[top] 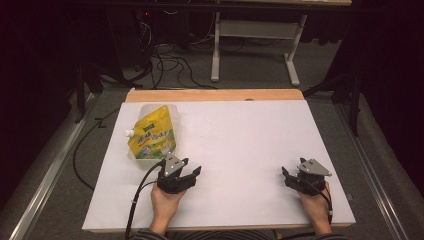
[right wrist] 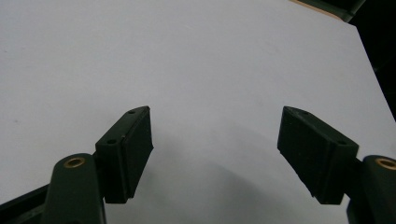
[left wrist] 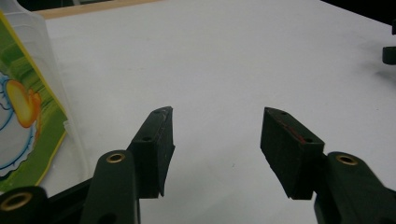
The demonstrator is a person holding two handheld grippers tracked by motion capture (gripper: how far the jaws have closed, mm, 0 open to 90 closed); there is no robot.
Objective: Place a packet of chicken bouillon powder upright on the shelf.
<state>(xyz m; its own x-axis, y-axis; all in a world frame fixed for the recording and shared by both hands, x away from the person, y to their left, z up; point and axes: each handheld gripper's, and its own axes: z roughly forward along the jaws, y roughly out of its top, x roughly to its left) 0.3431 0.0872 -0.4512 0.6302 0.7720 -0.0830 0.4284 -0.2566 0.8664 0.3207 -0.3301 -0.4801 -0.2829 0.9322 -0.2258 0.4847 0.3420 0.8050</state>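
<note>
A yellow and green refill pouch (top: 151,135) with a white spout lies in a clear plastic container (top: 144,161) at the left of the white table (top: 240,135). Just to its near right, my left gripper (top: 192,172) rests low over the table, open and empty. In the left gripper view the pouch (left wrist: 21,116) and the container's wall (left wrist: 53,84) sit at the left edge, beside the left gripper (left wrist: 217,135). My right gripper (top: 286,176) is at the table's near right, open with nothing between its jaws, as the right gripper view (right wrist: 215,140) shows over bare white surface.
A wooden strip (top: 215,95) borders the table's far edge. Beyond it stand a white desk frame (top: 255,40) and loose cables (top: 170,60) on the grey floor. Cables trail from both grippers toward the person's hands at the near edge.
</note>
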